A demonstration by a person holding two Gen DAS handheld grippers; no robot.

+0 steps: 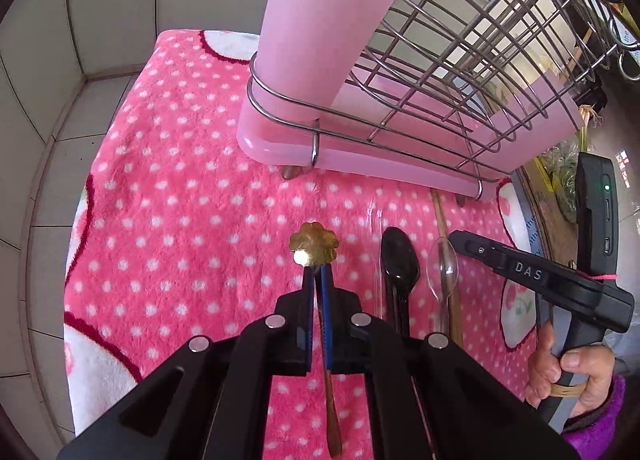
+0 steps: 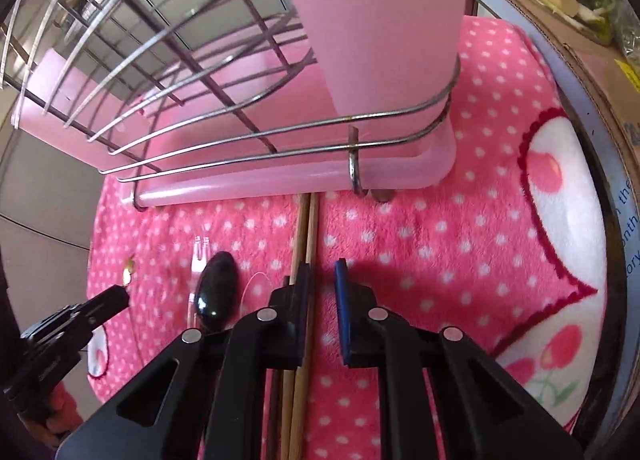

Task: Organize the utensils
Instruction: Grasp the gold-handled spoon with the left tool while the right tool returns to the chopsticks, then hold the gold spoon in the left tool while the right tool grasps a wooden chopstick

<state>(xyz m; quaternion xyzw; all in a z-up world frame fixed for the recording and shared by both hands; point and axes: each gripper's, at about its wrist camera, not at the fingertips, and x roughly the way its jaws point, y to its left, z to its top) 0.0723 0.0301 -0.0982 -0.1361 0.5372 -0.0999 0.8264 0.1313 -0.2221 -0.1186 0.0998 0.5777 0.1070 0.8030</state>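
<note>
In the left wrist view my left gripper (image 1: 316, 274) is shut on the neck of a gold spoon (image 1: 314, 246) with a flower-shaped bowl, just above the pink dotted towel (image 1: 180, 180). Right of it lie a clear fork (image 1: 376, 220), a black spoon (image 1: 400, 256), a clear spoon (image 1: 442, 264) and wooden chopsticks (image 1: 440, 216). In the right wrist view my right gripper (image 2: 322, 276) is low over the chopsticks (image 2: 308, 228). They lie against the left finger's pad, and a strip of towel shows before the right pad (image 2: 340, 280). The black spoon (image 2: 218, 280) lies left of it.
A wire dish rack (image 1: 420, 72) on a pink tray (image 1: 280, 148) with a tall pink cup (image 1: 320, 20) stands at the towel's far side. A cardboard box with vegetables (image 2: 560, 20) sits at the right. Tiled wall (image 1: 80, 40) borders the left.
</note>
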